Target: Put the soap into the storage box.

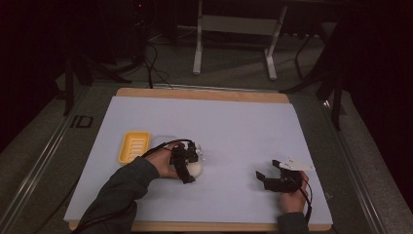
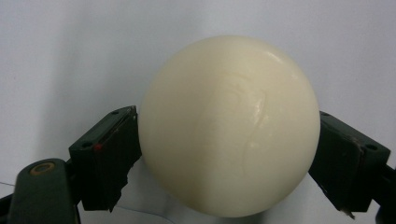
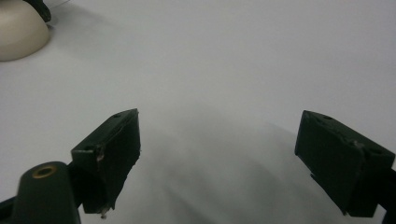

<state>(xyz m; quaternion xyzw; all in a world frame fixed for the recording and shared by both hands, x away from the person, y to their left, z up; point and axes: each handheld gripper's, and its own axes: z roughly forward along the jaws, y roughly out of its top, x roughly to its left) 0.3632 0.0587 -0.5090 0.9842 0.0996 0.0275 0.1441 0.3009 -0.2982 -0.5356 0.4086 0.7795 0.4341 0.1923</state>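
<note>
White mat (image 1: 234, 126), left tongs (image 1: 189, 168) gripping cream ball (image 2: 229, 126) beside yellow tray (image 1: 134, 146), right tongs (image 1: 269, 178) open.

left gripper (image 1: 187, 165): fingers (image 2: 109, 154) clamped, pointing down | right gripper (image 1: 272, 178): fingers (image 3: 112, 154) spread wide, nothing between them

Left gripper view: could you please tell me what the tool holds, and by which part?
The left tool grips a cream, rounded, smooth soap bar across its two opposite sides.

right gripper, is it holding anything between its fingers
No, the right gripper has its fingers spread wide with just the bare white table cover between them.
</note>
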